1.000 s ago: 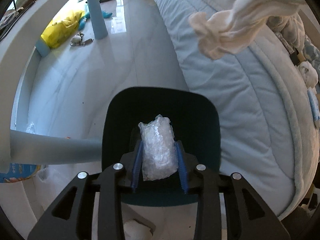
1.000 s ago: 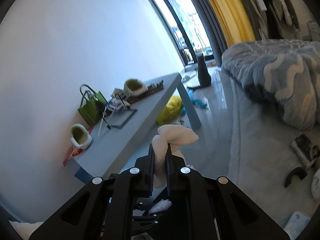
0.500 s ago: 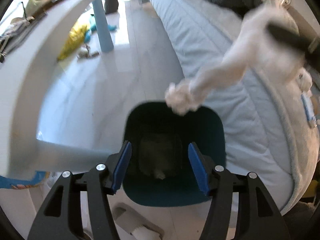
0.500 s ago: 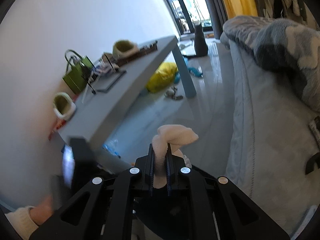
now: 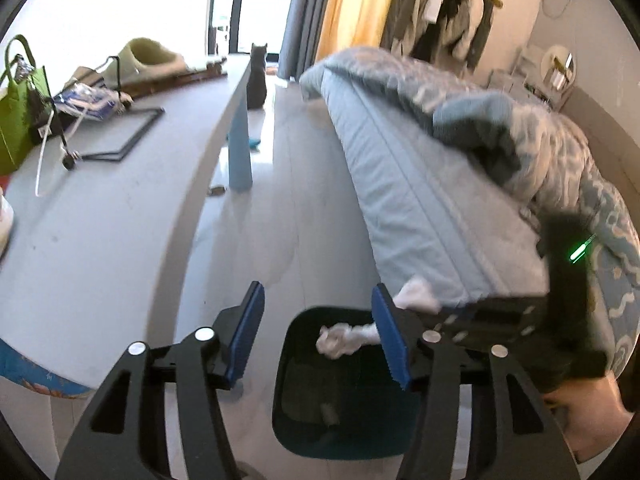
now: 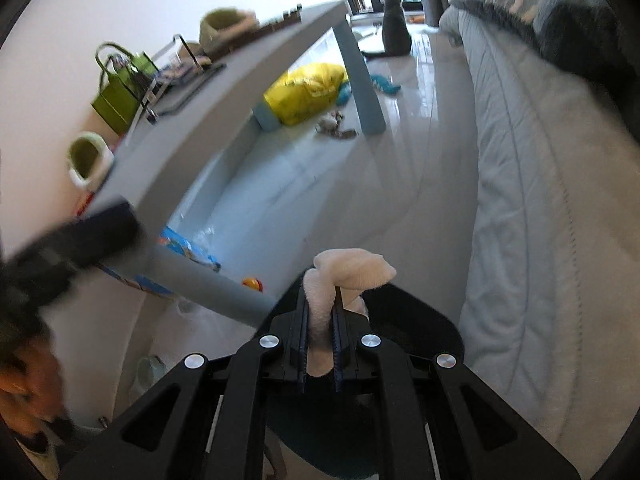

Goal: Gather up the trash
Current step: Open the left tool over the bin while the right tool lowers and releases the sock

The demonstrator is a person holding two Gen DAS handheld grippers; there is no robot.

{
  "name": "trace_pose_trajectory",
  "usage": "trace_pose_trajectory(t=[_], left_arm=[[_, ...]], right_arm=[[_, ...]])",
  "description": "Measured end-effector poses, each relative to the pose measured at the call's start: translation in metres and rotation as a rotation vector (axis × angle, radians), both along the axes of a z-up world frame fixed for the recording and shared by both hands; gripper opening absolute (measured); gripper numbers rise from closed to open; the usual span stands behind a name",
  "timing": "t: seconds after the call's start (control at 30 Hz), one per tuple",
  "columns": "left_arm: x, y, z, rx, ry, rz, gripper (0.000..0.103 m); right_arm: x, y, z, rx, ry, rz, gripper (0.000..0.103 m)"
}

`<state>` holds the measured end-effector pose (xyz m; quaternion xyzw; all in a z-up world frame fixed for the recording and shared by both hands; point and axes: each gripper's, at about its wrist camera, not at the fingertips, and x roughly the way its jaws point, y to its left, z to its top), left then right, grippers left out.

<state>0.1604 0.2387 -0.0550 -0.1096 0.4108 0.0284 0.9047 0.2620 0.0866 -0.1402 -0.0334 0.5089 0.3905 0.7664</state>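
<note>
The trash bin (image 5: 304,436) was dark teal, and the crumpled tissue (image 6: 348,276) over it white. Both grippers were black with blue pads (image 5: 250,336). The table (image 5: 100,220) was pale grey with light blue legs (image 6: 362,92). A lime green bag (image 6: 120,98) stood on it, and a yellow bag (image 6: 308,90) lay beneath. The mattress (image 5: 420,200) was light blue, its blanket (image 5: 500,120) patterned in grey-blue and white. The cat (image 6: 394,34) was grey, the curtain (image 5: 360,4) yellow.

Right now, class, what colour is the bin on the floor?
Dark teal bin, clearest in the left wrist view.
</note>
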Motion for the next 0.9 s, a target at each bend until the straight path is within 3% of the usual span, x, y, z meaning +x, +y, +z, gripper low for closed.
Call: trace_pose_trajectory(t=[0.3,0.77,0.83,0.9], left_arm=[[-0.013,0.004,0.039,0.013,-0.144,0.022,0.050],[-0.031,-0.015,0.079,0.069,-0.305,-0.040,0.044],[-0.033,-0.018,0.083,0.075,-0.323,-0.048,0.044],[-0.035,-0.020,0.086,0.082,-0.336,-0.049,0.044]], right_arm=[[-0.010,0.026,-0.030,-0.113,0.032,0.065,0.010],[-0.028,0.048,-0.082,-0.294,0.070,0.127,0.010],[-0.030,0.048,-0.086,-0.311,0.073,0.129,0.018],[-0.031,0.047,-0.089,-0.322,0.073,0.130,0.053]])
